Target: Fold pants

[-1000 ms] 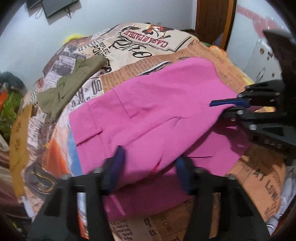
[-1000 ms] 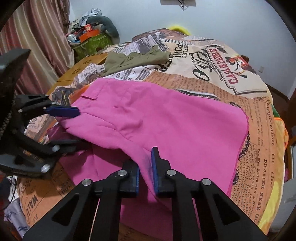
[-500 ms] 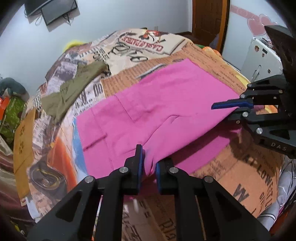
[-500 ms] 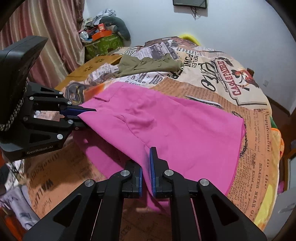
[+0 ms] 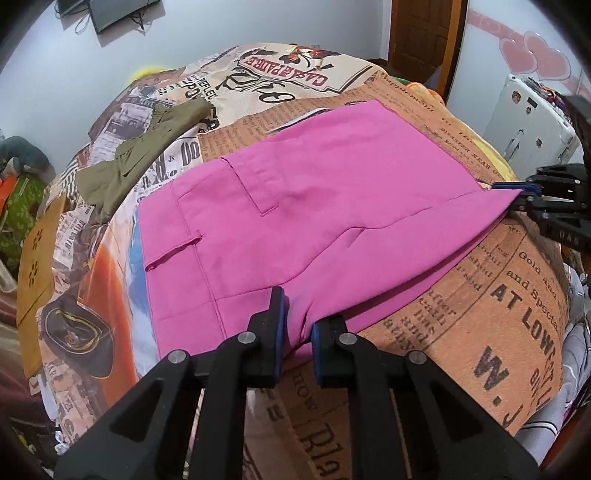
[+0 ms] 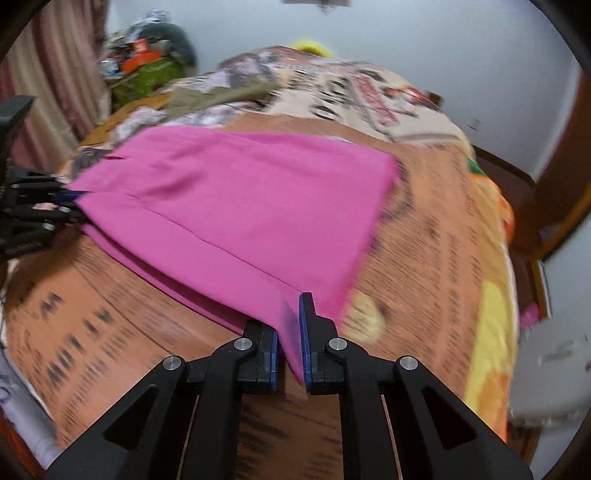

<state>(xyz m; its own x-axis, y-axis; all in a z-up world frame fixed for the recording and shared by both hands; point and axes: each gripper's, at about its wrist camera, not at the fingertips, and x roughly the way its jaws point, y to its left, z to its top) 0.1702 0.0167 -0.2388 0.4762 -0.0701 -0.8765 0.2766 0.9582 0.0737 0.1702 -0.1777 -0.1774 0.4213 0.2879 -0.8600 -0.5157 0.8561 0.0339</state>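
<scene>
The pink pants (image 5: 314, 206) lie folded lengthwise on the bed, waistband and pockets to the left in the left wrist view. My left gripper (image 5: 295, 328) is shut on the near fold of the pants by the waist. My right gripper (image 6: 288, 343) is shut on the near corner of the pants (image 6: 240, 206) at the leg end. Each gripper shows at the edge of the other's view: the right gripper (image 5: 517, 195) at the right edge, the left gripper (image 6: 72, 206) at the left edge. The cloth is stretched between them.
The bed has a newspaper-print cover (image 5: 480, 295). Olive-green pants (image 5: 140, 158) lie at the far left of the bed. A white appliance (image 5: 532, 125) stands to the right, a wooden door (image 5: 421, 33) behind, clutter and a curtain (image 6: 55, 85) on the far side.
The left gripper closed on the pants' near fold. Both grippers pulled the cloth toward the near edge of the bed, and the top layer now lies flatter and stretched.
</scene>
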